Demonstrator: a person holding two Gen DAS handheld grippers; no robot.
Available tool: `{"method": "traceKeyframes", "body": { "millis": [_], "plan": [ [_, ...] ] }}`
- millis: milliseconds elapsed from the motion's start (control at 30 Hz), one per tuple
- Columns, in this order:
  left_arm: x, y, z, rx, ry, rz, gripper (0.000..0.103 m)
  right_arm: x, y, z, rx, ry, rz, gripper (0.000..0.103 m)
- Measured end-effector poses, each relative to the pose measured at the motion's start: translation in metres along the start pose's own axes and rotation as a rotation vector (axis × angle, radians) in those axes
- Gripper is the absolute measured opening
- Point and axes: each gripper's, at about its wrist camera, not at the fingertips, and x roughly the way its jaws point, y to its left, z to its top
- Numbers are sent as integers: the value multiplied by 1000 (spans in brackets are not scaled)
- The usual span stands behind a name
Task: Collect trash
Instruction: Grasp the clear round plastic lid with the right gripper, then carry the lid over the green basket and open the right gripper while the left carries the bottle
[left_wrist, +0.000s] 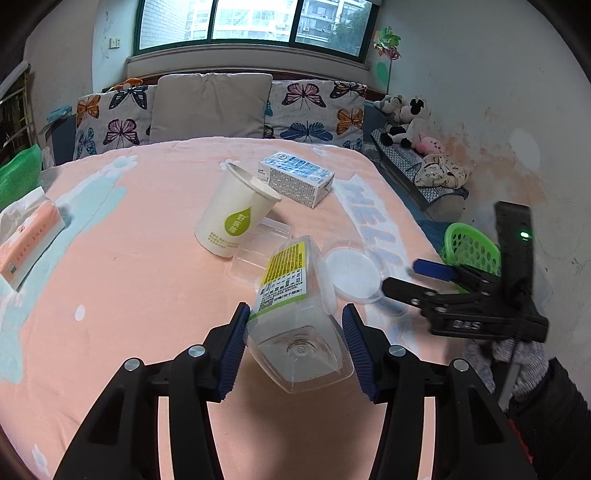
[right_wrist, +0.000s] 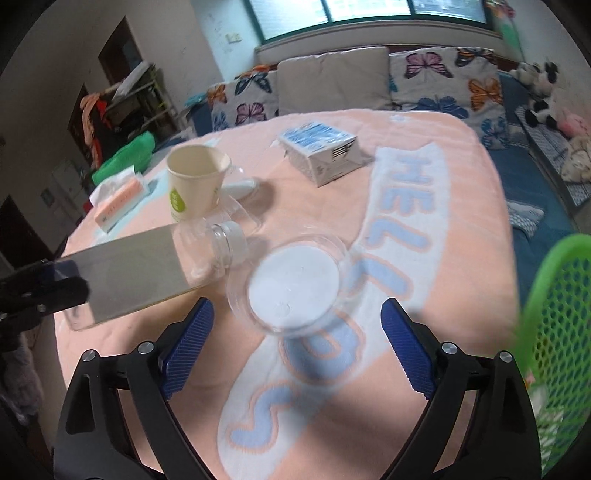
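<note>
Between left tongs (left_wrist: 293, 354), clear bottle (left_wrist: 295, 314) clamped above bedspread (left_wrist: 129, 295).

Around the round clear lid (right_wrist: 293, 284), bare blanket (right_wrist: 461, 258) lies right and near, while the held bottle (right_wrist: 147, 269) crowds its left.

Clear bottle (left_wrist: 295, 317) in left hand-held gripper (left_wrist: 293, 350)

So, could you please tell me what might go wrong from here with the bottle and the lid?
1. The left tool grips the clear bottle only near its base, tilted, so it may slip or pivot.
2. The bottle's neck hangs close to the paper cup, which leans and could topple.
3. The right tool is open over the flat round lid, which may slide away.
</note>
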Motion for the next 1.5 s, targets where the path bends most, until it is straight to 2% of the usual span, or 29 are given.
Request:
{"method": "traceKeyframes", "body": {
  "millis": [367, 633, 700, 800, 933, 1033, 1233, 1500],
  "plan": [
    [1, 0, -1, 15, 5, -5, 50, 36, 15, 6, -103, 71, -20, 96],
    [2, -2, -2, 14, 11, -1, 50, 53, 22, 7, -163, 95, -114, 96],
    [3, -2, -3, 15, 10, 1, 50, 53, 23, 7, -169, 91, -127, 92],
    [5, -2, -3, 11, 9, 4, 50, 52, 24, 7, -176, 80, -142, 91],
    [6, -3, -3, 15, 5, 11, 50, 43, 20, 6, -147, 55, -142, 90],
    [2, -11, -3, 55, -12, 20, 50, 30, 14, 5, -105, 34, -126, 90],
    [-6, -27, -2, 88, -28, -5, 49, -8, 3, -4, -32, -12, -115, 90],
    [-18, -41, -9, 98, -38, -58, 48, -52, -13, -22, 29, -55, -141, 90]
  ]
}}
